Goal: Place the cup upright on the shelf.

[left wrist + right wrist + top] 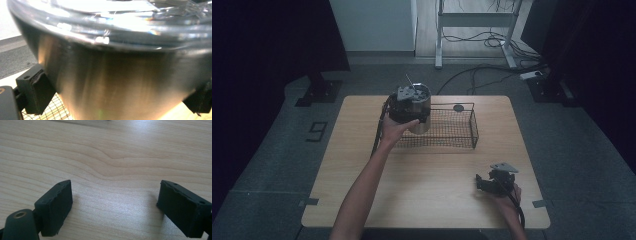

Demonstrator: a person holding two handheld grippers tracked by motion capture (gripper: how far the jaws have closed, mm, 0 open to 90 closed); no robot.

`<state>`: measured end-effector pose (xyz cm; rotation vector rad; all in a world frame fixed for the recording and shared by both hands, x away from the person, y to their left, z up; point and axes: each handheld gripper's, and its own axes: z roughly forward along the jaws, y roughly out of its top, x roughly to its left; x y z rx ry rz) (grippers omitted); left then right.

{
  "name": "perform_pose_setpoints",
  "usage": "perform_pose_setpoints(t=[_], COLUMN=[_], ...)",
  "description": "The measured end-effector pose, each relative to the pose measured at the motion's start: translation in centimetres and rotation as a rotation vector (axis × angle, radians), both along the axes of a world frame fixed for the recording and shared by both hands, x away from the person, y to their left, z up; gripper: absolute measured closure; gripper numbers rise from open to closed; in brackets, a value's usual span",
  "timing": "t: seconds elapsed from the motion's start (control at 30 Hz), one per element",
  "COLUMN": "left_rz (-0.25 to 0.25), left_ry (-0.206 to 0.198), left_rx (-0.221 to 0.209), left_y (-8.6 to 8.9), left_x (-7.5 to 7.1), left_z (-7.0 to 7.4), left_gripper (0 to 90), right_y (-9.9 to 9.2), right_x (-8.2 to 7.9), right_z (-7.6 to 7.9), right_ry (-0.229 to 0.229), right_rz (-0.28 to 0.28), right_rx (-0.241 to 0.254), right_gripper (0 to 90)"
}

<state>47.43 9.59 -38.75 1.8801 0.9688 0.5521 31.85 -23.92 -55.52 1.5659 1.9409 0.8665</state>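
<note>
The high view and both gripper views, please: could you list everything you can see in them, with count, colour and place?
Table: one, light wood, centre of the floor.
Wire basket: one, black mesh, far half of the table.
Metal cup: one, steel with a clear lid, at the basket's left end, held between the left gripper's jaws.
Small round object: one, dark, at the basket's far rim; too small to identify.
Desk frame: one, white, beyond the table.
Cables: several, black, on the floor behind.
Left gripper: one, black, closed on the cup.
Right gripper: one, black, jaws apart, low over the table's near right.
</note>
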Motion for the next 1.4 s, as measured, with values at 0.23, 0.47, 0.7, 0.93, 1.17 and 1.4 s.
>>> perform_pose_setpoints(t=[0.23,0.47,0.7,0.93,1.17,1.4], left_rz=[0.025,0.05,0.062,0.078,0.097,0.123], left_ry=[0.012,0.022,0.026,0.032,0.043,0.056], left_rx=[0.016,0.03,0.036,0.054,0.061,0.078], left_y=[0.0,-0.2,-0.1,0.0,-0.1,-0.5], left_x=[0.7,1.5,2.1,2.6,3.1,3.4], left_z=[-0.6,-1.5,-2.2,-2.8,-3.8,-5.0], left_gripper=[4.1,4.1,4.1,4.1,4.1,4.0], right_y=[0.0,0.0,0.0,0.0,0.0,0.0], right_x=[0.0,0.0,0.0,0.0,0.0,0.0], right_z=[0.0,0.0,0.0,0.0,0.0,0.0], right_ry=[0.0,0.0,0.0,-0.001,-0.001,0.0], right_rz=[0.0,0.0,0.0,-0.001,-0.002,-0.002], right_rx=[0.0,0.0,0.0,-0.001,0.0,0.0], right_gripper=[12.1,12.1,12.1,12.3,12.4,12.4])
